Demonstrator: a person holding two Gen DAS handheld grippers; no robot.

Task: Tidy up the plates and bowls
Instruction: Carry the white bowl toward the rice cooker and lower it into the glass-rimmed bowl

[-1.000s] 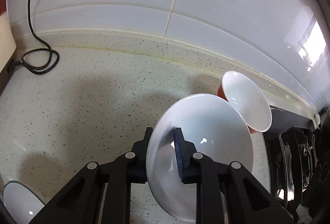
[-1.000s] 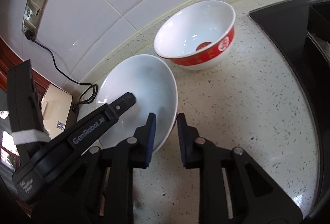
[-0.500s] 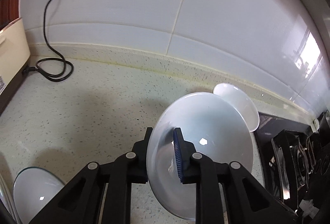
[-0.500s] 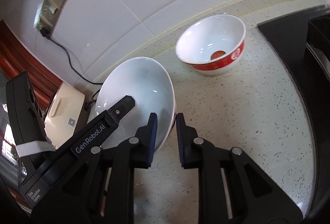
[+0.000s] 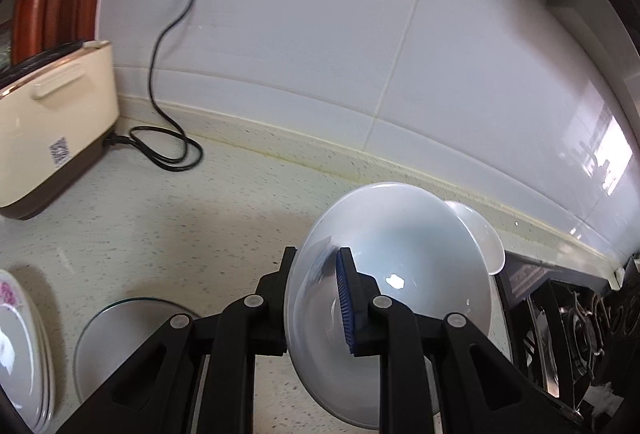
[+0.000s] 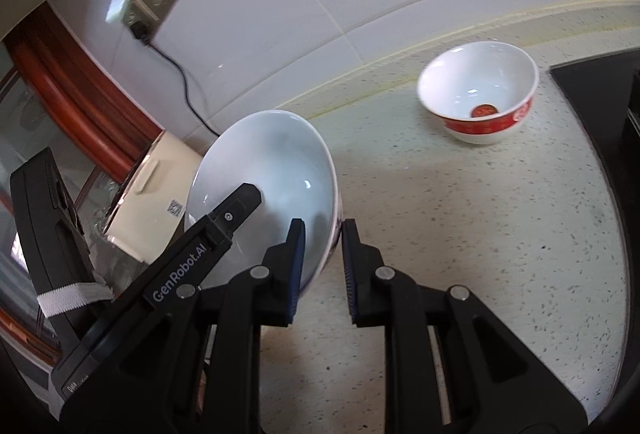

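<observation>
A plain white bowl hangs tilted above the counter, gripped at opposite sides of its rim. My left gripper is shut on the near rim, its blue pad inside the bowl. In the right wrist view the same white bowl has its rim between the pads of my right gripper, which is shut on it. One left gripper finger reaches into the bowl there. A second bowl with a red band stands upright on the counter near the wall. The red-banded bowl is partly hidden in the left view.
A stack of flower-patterned plates and a glass lid lie at the lower left. A cream appliance with a black cord stands by the wall. The black stove borders the speckled counter on the right.
Both grippers rose and moved left with the white bowl. The red-banded bowl now lies farther off. The cream appliance, socket and plate stack came into the left view.
</observation>
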